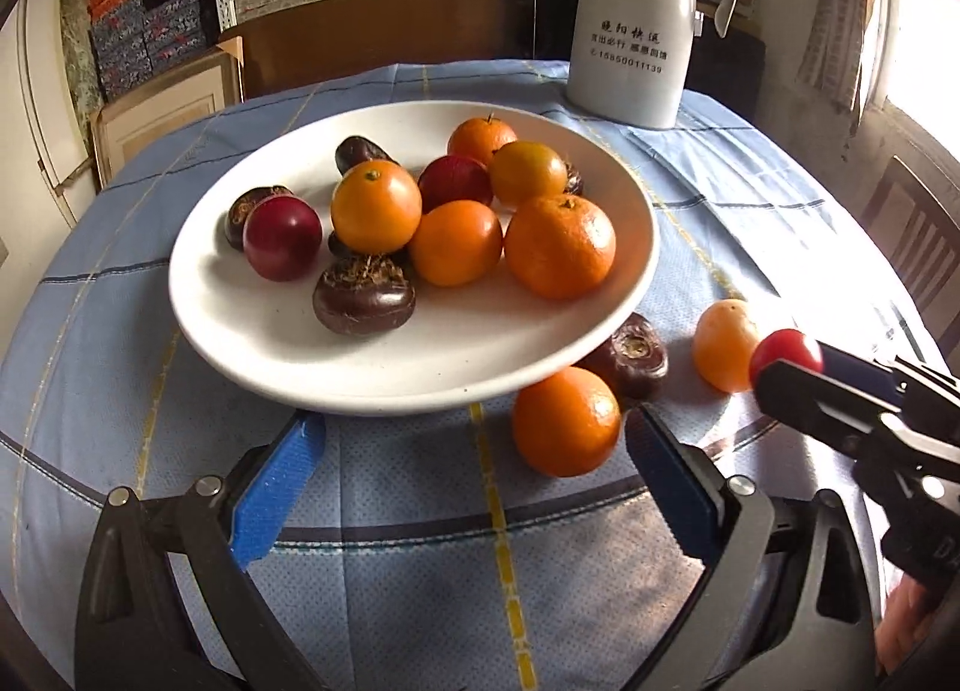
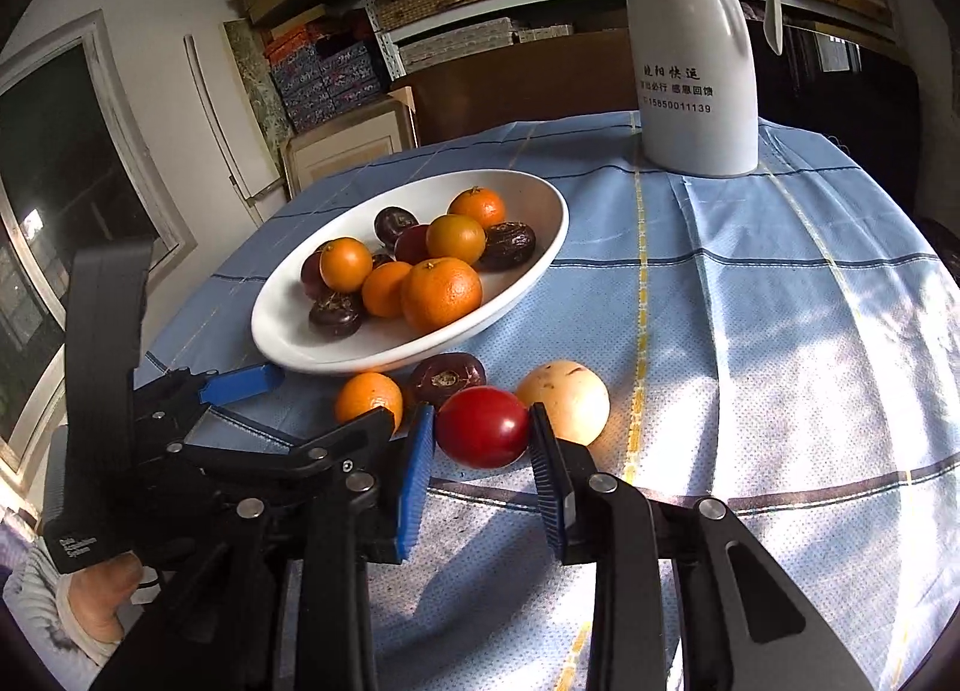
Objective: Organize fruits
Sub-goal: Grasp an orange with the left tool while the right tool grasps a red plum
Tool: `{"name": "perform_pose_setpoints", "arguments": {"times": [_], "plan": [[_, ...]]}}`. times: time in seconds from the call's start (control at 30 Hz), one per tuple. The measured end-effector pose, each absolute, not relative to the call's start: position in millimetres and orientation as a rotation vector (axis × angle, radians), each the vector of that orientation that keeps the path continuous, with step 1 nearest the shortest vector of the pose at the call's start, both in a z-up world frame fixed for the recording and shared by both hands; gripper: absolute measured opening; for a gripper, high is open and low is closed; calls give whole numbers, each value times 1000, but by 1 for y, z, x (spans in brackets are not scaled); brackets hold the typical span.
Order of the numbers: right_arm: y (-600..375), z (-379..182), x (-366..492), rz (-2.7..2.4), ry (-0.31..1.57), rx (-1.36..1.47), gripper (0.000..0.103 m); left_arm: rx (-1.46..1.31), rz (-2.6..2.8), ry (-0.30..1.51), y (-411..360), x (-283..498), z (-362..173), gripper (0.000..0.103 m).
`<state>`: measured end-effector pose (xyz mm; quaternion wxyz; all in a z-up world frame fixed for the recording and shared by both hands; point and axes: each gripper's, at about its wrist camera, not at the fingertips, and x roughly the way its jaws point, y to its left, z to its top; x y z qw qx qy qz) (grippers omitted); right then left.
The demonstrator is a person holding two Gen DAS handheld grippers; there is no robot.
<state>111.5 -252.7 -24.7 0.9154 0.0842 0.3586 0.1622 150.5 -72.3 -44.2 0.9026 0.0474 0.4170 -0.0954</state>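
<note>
Right claw [image 2: 482, 454]: blue pads close on either side of a red fruit [image 2: 483, 434], both touching it, just above the blue checked cloth of the counter [image 2: 780, 331]. Left claw [image 1: 474, 487]: spread wide, holding nothing, its left pad tip at the near rim of the white bowl [image 1: 252, 325].

Loose on the cloth, between claws and bowl, three more pieces: one orange [image 2: 368, 400], one dark brown chestnut-like fruit [image 2: 447, 378], one pale yellow-orange fruit [image 2: 564, 400] just beside the red one.

In the bowl: five oranges [image 1: 559, 246], two red fruits [image 1: 282, 237]. Dark brown fruits [image 1: 364, 295]: at least four, some hidden behind oranges.

Far edge: one white thermos jug [image 2: 696, 67] with printed text.

The left wrist view shows the right claw [image 1: 774, 373] from the side, red fruit at its tip. The right wrist view shows the left claw [image 2: 252, 382] reaching under the bowl rim.
</note>
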Motion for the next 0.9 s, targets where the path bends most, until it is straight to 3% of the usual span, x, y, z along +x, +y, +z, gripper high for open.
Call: {"name": "perform_pose_setpoints", "arguments": {"times": [0.1, 0.17, 0.33, 0.37, 0.4, 0.47, 0.73, 0.87, 0.9], "plan": [[-252, -25, 110, 332, 738, 173, 32, 79, -217, 882, -71, 155, -47, 95], [-252, -25, 110, 330, 740, 171, 32, 52, -268, 906, -71, 159, -51, 80], [-254, -27, 111, 326, 749, 183, 32, 82, -264, 904, -77, 158, -52, 76], [-255, -28, 112, 328, 751, 188, 32, 78, -286, 900, -77, 156, -51, 69], [-255, -28, 112, 329, 753, 194, 32, 76, -310, 898, -77, 153, -50, 48], [-256, -30, 113, 331, 759, 199, 32, 96, -355, 891, -83, 140, -48, 35], [-256, -32, 113, 325, 766, 203, 32, 53, -345, 894, -68, 133, -49, 36], [-256, -32, 112, 327, 765, 201, 32, 29, -343, 855, -65, 136, -44, 68], [-255, -33, 112, 329, 767, 198, 32, 29, -339, 851, -65, 138, -44, 70]]}}
